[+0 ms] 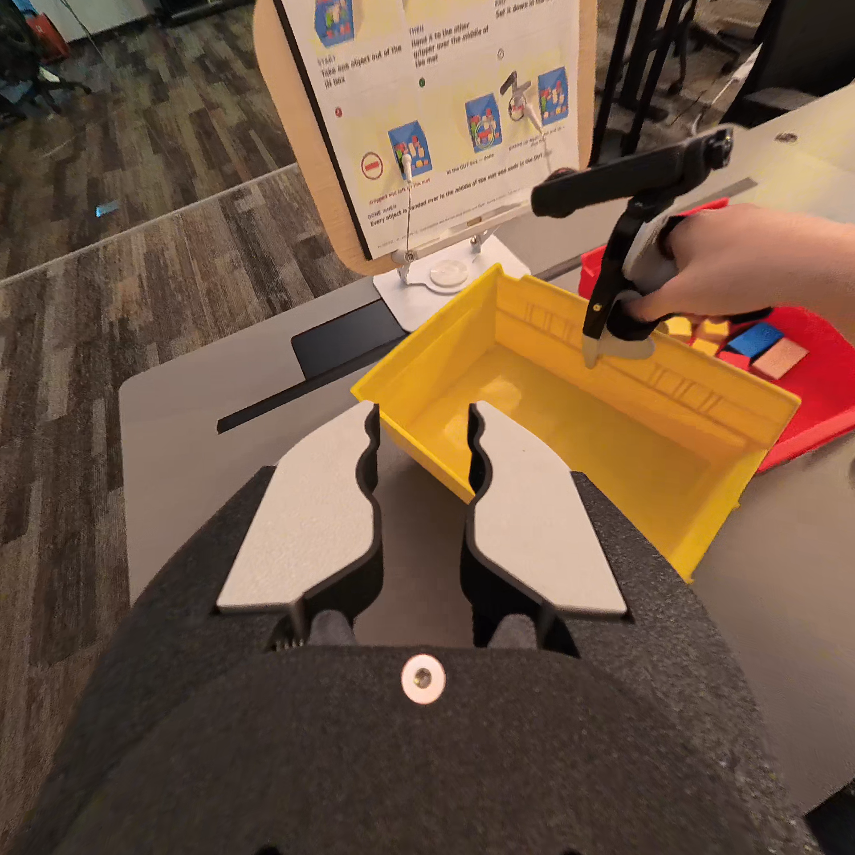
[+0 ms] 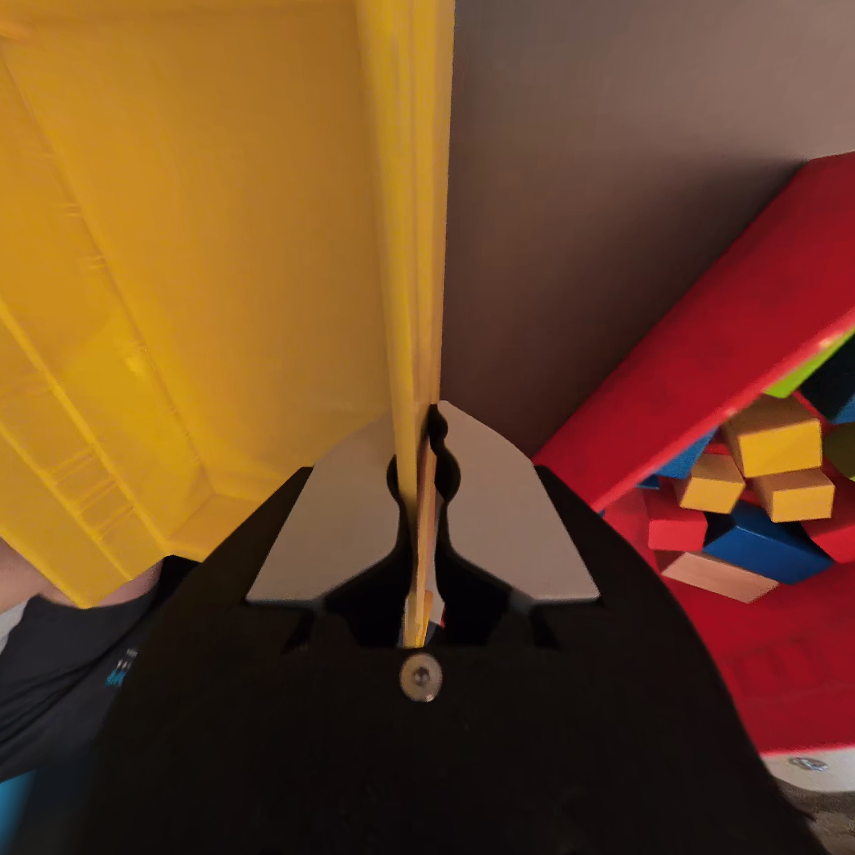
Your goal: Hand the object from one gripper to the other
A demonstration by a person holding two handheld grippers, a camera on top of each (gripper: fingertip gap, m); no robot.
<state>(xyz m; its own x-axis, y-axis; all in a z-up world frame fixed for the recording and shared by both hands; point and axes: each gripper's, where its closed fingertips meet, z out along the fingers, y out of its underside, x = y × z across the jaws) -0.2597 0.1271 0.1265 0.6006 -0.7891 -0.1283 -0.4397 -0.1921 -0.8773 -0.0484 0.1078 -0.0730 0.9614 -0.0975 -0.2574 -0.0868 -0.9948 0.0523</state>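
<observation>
Right gripper (image 2: 424, 455) clamped on the far wall of the empty yellow plastic bin (image 1: 578, 444), frame centre in the left wrist view; a person's hand (image 1: 721, 263) holds it, right of frame. Left gripper (image 1: 423, 407) fingers apart, nothing between them, tips at the bin's near corner. Coloured wooden blocks (image 2: 758, 490) lie in the red plastic bin (image 2: 694, 324), right edge. Both bins rest on the grey bench (image 1: 185, 439).

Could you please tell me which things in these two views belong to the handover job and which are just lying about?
Part of the job:
- yellow bin, its wall clamped by the right gripper
- red bin holding coloured blocks
- left gripper, fingers apart, empty

Just lying about:
- instruction board on its white stand
- grey table
- patterned carpet
</observation>
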